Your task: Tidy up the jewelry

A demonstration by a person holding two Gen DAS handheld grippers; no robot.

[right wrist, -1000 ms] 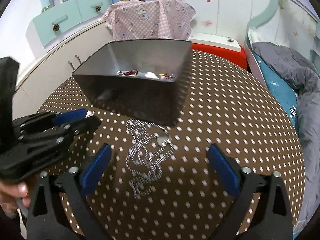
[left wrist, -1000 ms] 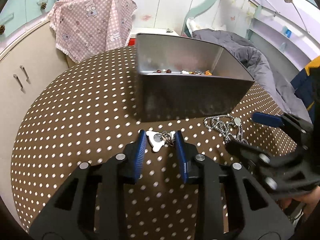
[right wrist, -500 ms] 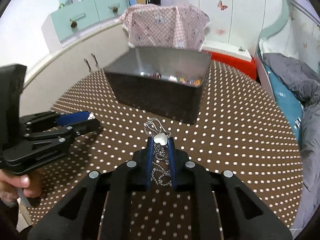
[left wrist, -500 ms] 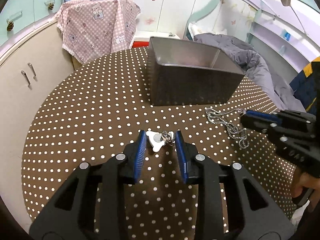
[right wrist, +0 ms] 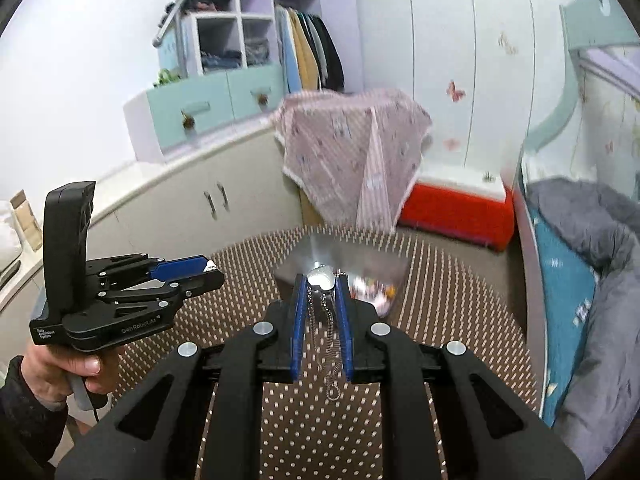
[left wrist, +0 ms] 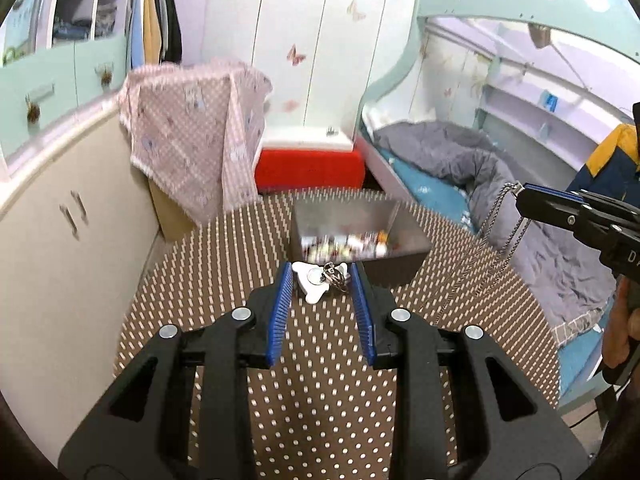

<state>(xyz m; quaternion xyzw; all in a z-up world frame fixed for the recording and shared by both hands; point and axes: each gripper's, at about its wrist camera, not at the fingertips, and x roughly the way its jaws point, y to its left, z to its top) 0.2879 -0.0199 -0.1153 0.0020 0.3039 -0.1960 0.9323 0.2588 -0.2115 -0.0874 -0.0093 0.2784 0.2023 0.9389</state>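
My left gripper (left wrist: 320, 280) is shut on a white bear-shaped charm with a metal ring (left wrist: 314, 283) and holds it high above the table. My right gripper (right wrist: 321, 282) is shut on a silver chain necklace (right wrist: 330, 328) whose silver pendant (right wrist: 320, 278) sits at the fingertips; the chain hangs down between the fingers. The chain also shows in the left wrist view (left wrist: 494, 220), dangling from the right gripper (left wrist: 520, 192). The dark metal box (left wrist: 394, 258) holding several jewelry pieces stands below on the brown dotted table (left wrist: 224, 280).
A pink checked cloth (left wrist: 196, 128) covers something behind the table. A red and white box (left wrist: 310, 164) is on the floor. A bed with a grey duvet (left wrist: 460, 168) lies to the right, cream cabinets (left wrist: 60, 220) to the left.
Both grippers have risen well above the table with their items. The right gripper, shut on the necklace half a second ago, has lifted it off the table.
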